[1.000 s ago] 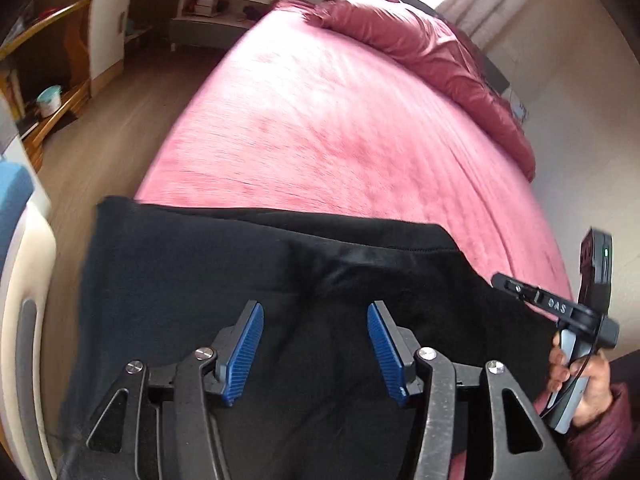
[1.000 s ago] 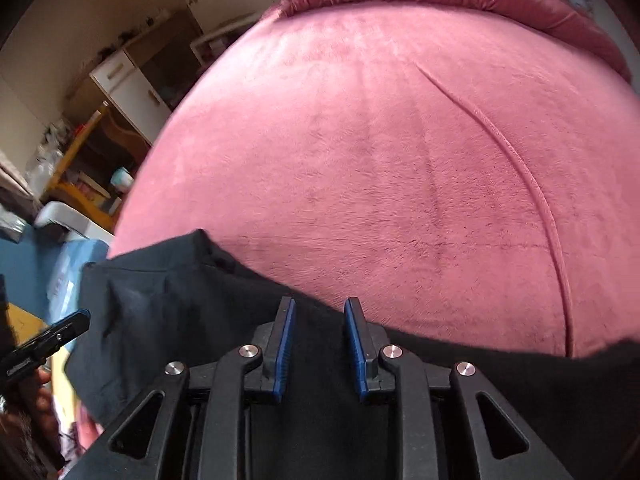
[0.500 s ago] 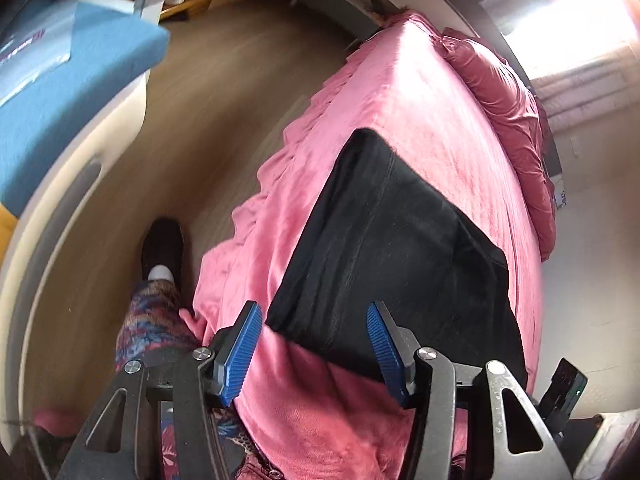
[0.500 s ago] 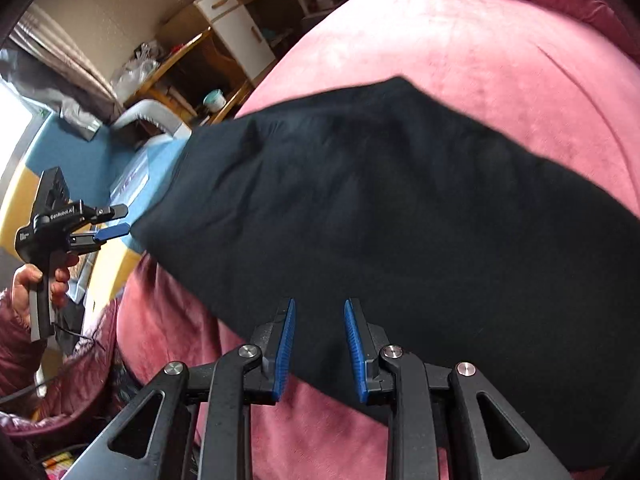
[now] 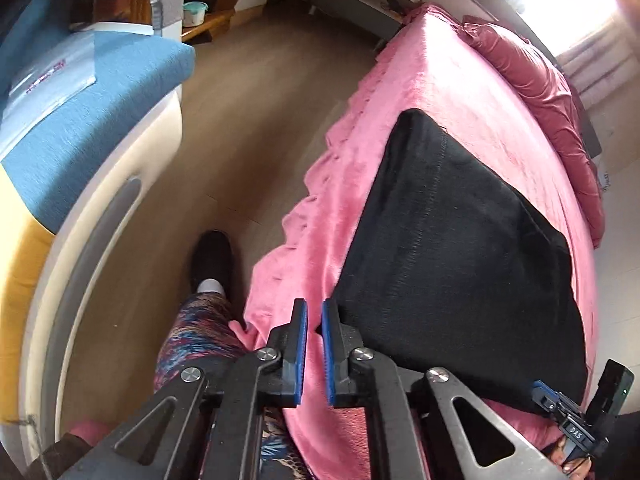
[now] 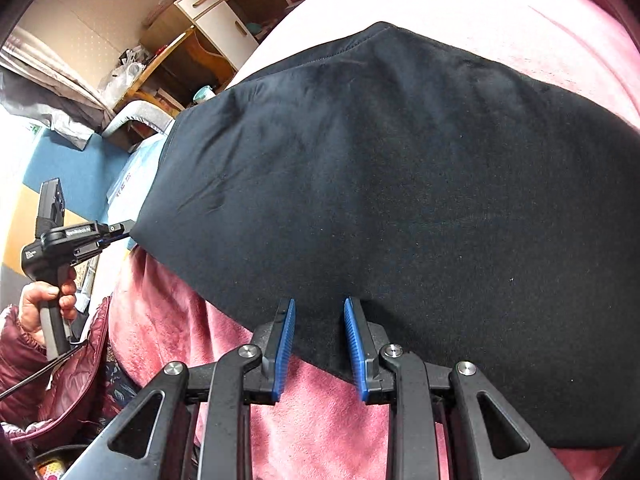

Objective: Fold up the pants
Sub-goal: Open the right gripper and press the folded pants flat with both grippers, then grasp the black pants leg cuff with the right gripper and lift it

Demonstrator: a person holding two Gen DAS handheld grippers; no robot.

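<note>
Pink blanket (image 6: 320, 432) covers the bed's near edge, and the black pants (image 6: 400, 200) lie on it as a flat, smooth folded block, one stitched hem running away toward the duvet (image 5: 540, 80). The right gripper (image 6: 320, 344) stands slightly spread over the near hem, its pads not pressing the cloth. The left gripper (image 5: 314, 344) has just snapped together at the pants' near left corner; it may have caught some cloth, but I cannot tell. A second ago the pants filled both views close up; half a second ago the left tongs still gaped.
</note>
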